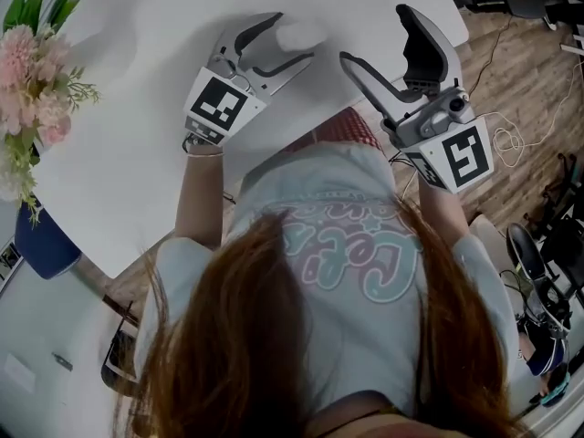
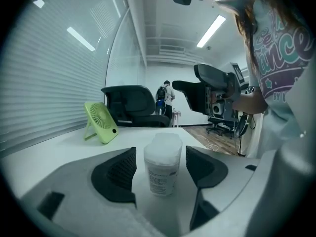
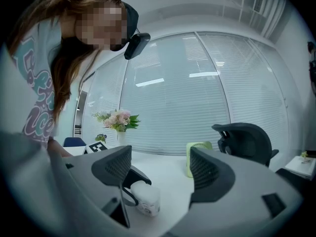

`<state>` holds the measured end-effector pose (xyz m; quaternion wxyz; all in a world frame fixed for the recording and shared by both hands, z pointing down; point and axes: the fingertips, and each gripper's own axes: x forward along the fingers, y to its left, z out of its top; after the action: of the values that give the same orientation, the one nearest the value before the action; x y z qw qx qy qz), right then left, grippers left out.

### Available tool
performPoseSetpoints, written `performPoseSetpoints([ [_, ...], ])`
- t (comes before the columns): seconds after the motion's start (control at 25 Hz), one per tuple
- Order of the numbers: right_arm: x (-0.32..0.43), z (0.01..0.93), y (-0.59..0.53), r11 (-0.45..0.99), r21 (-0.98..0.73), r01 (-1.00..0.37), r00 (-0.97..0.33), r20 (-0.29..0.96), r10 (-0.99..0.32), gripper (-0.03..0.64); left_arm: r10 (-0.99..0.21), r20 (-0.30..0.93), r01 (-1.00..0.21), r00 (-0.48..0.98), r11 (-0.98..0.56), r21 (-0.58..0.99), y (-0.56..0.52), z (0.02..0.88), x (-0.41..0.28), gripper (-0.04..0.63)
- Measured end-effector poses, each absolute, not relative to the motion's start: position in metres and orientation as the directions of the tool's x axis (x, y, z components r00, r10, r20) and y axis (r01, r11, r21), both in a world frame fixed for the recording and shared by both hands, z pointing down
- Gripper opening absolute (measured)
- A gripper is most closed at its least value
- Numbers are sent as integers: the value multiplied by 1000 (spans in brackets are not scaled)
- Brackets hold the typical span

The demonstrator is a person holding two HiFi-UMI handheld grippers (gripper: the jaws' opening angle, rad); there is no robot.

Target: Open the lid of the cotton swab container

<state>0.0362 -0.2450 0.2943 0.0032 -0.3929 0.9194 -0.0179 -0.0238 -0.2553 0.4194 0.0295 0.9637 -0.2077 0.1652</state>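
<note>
Between spread left claw [image 2: 161,169] — swab container [image 2: 163,149], upright

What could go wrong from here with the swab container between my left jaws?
The container stands loose inside the open left gripper; uneven closing might tip it. Gripping high, over the lid, could pinch it shut. The right gripper is open and off to one side, so nothing steadies it.

Your T-shirt [image 2: 277,48] carries large print. In the left gripper view you can read the letters "ANCE", with "BY" beneath. The label [image 2: 160,176] on the cotton swab container [image 2: 163,149] is too small to read. The square markers [image 1: 217,106] bear patterns, no characters.
</note>
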Motion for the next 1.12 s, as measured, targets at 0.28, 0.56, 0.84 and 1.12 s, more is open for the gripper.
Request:
performPoseSetpoints([
  [0.28,43,291,-252,695,-53,-717,-696,13,-718,374,-339,418,-375,843,-927,5,-258,437,-13,285],
  [0.56,44,284,-254,693,-45,-719,-694,-2,-720,374,-308,475,-352,825,-936,4,-258,447,-10,236],
  [0.84,44,275,-254,695,-48,-717,-695,-22,-718,374,-327,479,-369,815,-929,-7,-261,448,-11,199],
  [1.12,41,268,-252,700,-37,-714,-699,-34,-715,374,-327,466,-364,822,-931,-11,-260,446,-13,190],
])
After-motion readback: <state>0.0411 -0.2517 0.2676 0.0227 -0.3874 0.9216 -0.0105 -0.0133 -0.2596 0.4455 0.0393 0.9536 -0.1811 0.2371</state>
